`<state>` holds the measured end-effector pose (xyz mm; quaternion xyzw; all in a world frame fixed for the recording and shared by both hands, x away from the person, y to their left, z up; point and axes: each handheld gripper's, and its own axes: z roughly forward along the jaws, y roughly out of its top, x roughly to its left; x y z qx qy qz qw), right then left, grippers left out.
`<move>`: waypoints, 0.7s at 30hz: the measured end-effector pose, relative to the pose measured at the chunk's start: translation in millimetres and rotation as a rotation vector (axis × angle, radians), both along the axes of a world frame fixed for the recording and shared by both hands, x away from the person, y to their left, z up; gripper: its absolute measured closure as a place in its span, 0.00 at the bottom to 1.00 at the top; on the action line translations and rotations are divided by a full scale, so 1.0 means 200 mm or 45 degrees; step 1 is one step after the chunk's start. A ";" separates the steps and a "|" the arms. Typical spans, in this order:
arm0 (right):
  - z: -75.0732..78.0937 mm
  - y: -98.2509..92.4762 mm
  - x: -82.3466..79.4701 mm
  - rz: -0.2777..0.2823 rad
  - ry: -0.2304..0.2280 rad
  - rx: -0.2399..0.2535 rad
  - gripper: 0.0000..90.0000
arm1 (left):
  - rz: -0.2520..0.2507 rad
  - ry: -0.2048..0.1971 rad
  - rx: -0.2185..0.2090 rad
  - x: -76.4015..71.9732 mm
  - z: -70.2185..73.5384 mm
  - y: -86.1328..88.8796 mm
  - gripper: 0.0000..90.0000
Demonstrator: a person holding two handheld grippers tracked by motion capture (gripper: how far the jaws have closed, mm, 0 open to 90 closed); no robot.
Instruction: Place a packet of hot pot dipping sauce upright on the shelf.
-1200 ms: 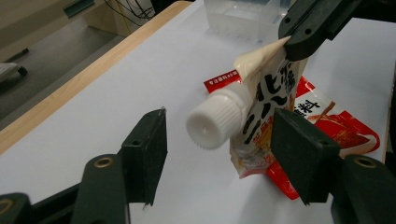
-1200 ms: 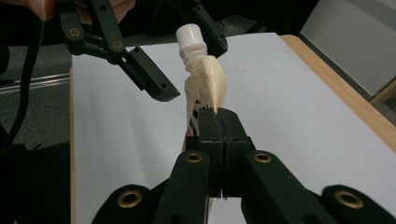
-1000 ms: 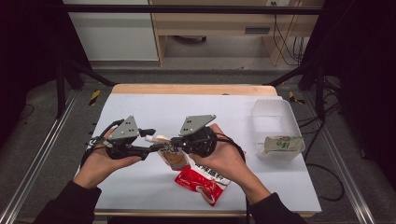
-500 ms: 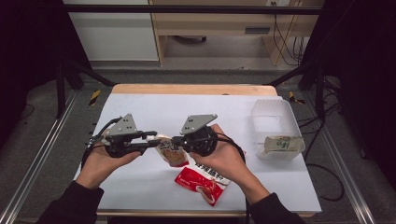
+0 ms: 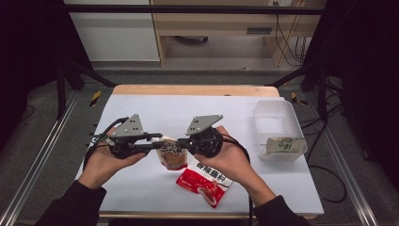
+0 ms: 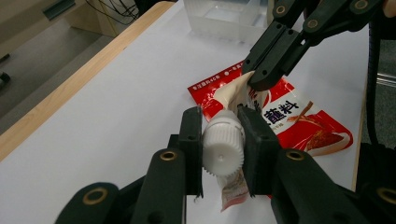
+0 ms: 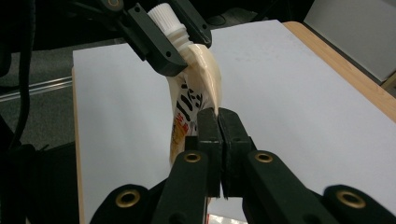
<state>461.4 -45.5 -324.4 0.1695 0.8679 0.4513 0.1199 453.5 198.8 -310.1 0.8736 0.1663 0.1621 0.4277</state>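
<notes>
A cream spouted pouch (image 5: 172, 155) with dark print and an orange lower part hangs between both grippers above the white table. My left gripper (image 6: 222, 150) is shut on its white ribbed cap (image 6: 223, 147), which also shows at the top of the right gripper view as the cap (image 7: 166, 21). My right gripper (image 7: 218, 125) is shut on the pouch's upper edge (image 7: 208, 84), its jaws pressed flat together. From above, the left gripper (image 5: 154, 145) and the right gripper (image 5: 184, 145) face each other across the pouch.
A red sauce packet (image 5: 203, 181) lies flat on the white sheet (image 5: 155, 113) under my right hand. A clear plastic bin (image 5: 276, 127) at the right edge holds a pale green packet (image 5: 284, 146). The wooden table edge (image 5: 193, 90) runs along the back.
Both grippers and the pouch have stayed almost in place; the left hand has shifted slightly.
</notes>
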 end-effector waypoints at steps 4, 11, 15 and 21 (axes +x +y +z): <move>0.00 -0.01 0.00 0.004 0.006 -0.008 0.99 | -0.014 0.002 0.010 0.00 0.01 -0.01 0.80; 0.01 0.00 0.01 -0.004 0.016 -0.023 0.98 | -0.015 0.000 0.015 0.00 0.02 -0.02 0.81; 0.00 0.00 0.02 0.000 0.028 -0.027 0.95 | -0.033 0.004 0.037 0.00 0.03 -0.03 0.81; -0.01 0.00 0.02 0.007 0.039 -0.040 0.92 | -0.052 -0.002 0.079 -0.01 0.02 -0.04 0.81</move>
